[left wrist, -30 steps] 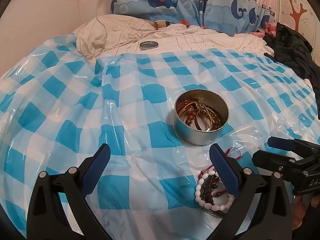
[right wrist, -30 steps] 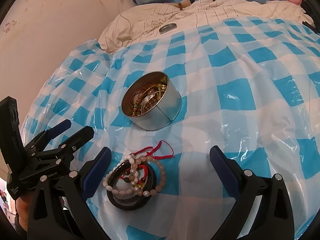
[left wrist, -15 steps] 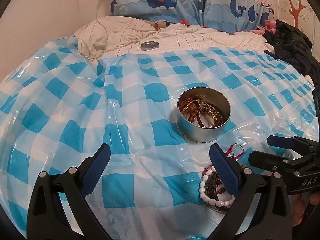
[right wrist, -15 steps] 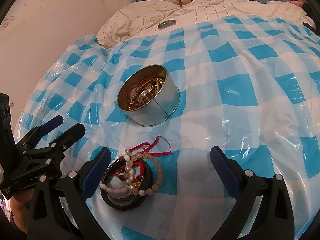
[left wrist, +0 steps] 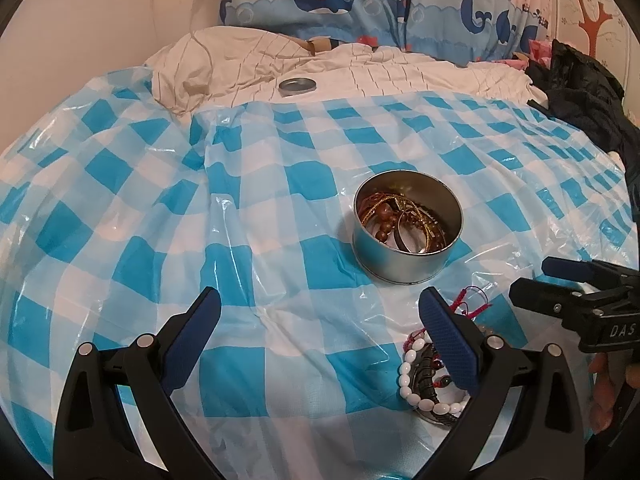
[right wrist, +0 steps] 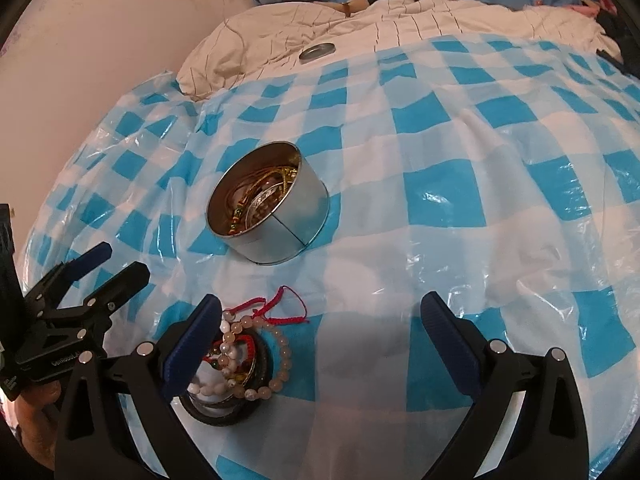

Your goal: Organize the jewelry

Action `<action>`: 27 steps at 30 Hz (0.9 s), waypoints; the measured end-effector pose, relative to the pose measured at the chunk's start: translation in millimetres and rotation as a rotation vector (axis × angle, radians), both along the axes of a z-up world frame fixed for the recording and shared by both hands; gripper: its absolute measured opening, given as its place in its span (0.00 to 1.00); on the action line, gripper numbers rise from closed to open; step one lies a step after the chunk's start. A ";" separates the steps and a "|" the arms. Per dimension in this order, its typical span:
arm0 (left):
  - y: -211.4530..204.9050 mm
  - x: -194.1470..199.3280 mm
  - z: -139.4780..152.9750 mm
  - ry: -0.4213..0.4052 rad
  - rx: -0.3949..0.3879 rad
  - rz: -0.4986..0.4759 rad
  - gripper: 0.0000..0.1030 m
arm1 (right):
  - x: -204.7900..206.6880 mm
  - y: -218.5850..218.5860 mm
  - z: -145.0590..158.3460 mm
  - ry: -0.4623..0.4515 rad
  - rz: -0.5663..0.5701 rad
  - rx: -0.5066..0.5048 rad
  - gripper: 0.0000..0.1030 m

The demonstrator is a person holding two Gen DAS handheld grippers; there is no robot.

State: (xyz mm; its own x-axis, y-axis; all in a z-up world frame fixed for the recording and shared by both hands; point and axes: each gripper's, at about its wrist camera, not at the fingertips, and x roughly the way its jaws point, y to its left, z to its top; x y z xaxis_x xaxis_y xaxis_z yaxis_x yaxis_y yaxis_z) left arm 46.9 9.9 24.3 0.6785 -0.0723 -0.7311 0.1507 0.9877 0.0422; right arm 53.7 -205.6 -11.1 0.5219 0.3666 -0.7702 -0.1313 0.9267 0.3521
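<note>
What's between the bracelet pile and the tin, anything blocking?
Nothing visible. Only bare checked plastic sheet lies between the bracelet pile and the open tin. The lid is off, lying far back on the bedding. Both tools are open and hold nothing.

Little lettering reaches my feed. White capitals "DAS" — cut off at the frame edge — stand on the black body of the right gripper [left wrist: 552,284], seen from the left wrist. From the right wrist, small white print on the left gripper [right wrist: 110,264] starts "Con" — I cannot read the rest.
</note>
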 end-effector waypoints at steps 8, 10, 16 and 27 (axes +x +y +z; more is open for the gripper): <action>14.4 -1.6 -5.2 0.017 -0.002 0.014 0.92 | 7.4 31.4 -6.8 -0.006 0.073 -0.055 0.93; 21.7 -3.1 -6.0 0.020 -0.001 0.024 0.92 | 12.6 37.2 -12.1 0.002 0.072 -0.073 0.93; 45.0 -7.5 -4.8 0.021 -0.013 0.056 0.92 | 18.4 55.5 -24.0 -0.010 0.113 -0.176 0.79; 33.4 -11.1 -6.9 0.035 0.010 0.007 0.92 | 19.6 4.2 -3.7 0.026 0.087 0.217 0.06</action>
